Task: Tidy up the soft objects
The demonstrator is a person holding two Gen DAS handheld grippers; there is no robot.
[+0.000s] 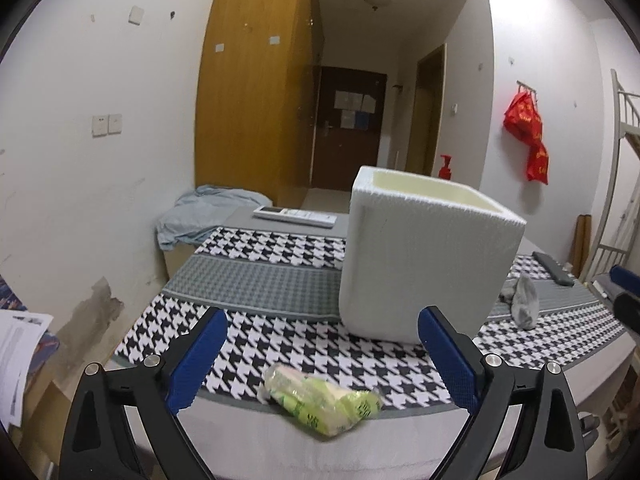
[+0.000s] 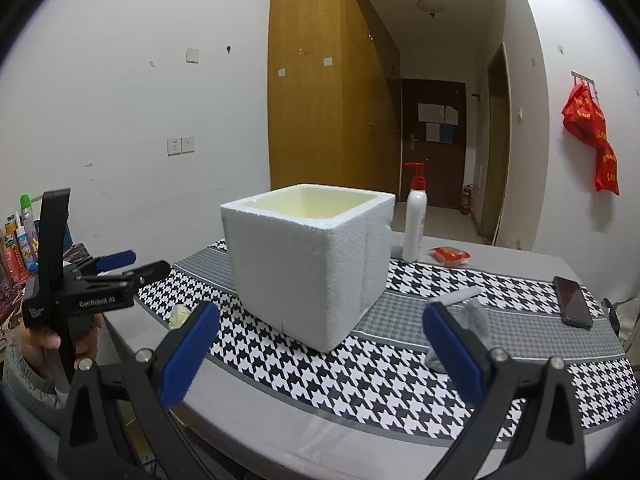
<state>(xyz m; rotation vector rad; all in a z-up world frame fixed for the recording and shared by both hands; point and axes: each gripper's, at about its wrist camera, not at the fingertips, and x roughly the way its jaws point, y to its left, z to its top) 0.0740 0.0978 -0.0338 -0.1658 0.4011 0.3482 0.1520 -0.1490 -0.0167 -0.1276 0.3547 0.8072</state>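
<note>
A white foam box [image 1: 424, 256] stands open-topped on the houndstooth tablecloth [image 1: 304, 344]; it also shows in the right wrist view [image 2: 308, 260]. A yellow-green plastic-wrapped soft pack [image 1: 320, 404] lies at the table's near edge, between and just beyond my left gripper's [image 1: 322, 350] open blue fingers. A grey crumpled soft thing [image 1: 524, 300] lies right of the box; in the right wrist view it [image 2: 474, 320] sits partly behind the right finger [image 2: 452, 348] of my open, empty right gripper [image 2: 320, 342]. The left gripper [image 2: 116, 266] appears there at the left, hand-held.
A white pump bottle [image 2: 414, 220] and a red packet [image 2: 450, 255] stand behind the box. A black phone [image 2: 572, 300] lies at the right. A remote [image 1: 294, 216] and blue cloth [image 1: 204, 212] lie on the far surface. Bottles [image 2: 20, 236] crowd the far left.
</note>
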